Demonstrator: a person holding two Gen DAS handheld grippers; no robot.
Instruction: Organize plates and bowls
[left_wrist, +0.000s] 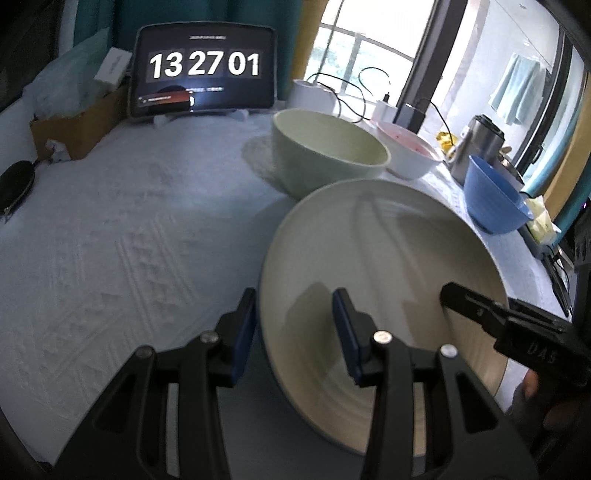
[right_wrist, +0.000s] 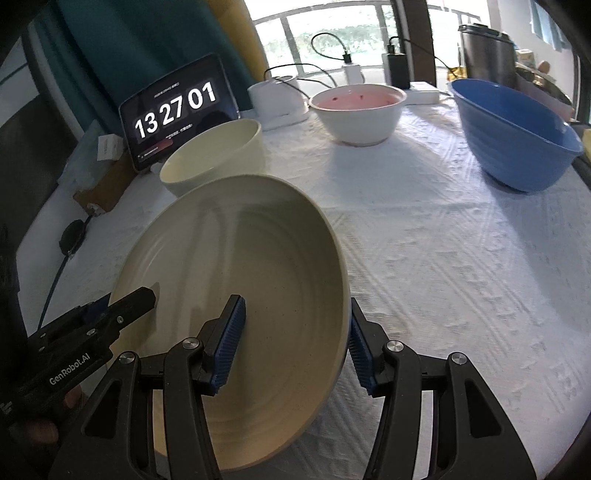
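Left gripper (left_wrist: 295, 332): straddles near-left rim of wide cream ridged ceramic plate (left_wrist: 388, 266); pads look apart, grip uncertain.
Right gripper (right_wrist: 295, 347): straddles right rim likewise.
Plate: tilted between both, above white tablecloth (right_wrist: 443, 258).
Cream bowl (right_wrist: 218, 155): just beyond plate.

Cream plate (right_wrist: 258, 258), blue bowl (right_wrist: 517, 136), white embossed tablecloth (right_wrist: 461, 277)

We see daylight flooding from the window (right_wrist: 325, 33), blown out to glare; the plate (left_wrist: 380, 280) carries soft shadows, edges bend and darken, and everything looks slightly blurred.
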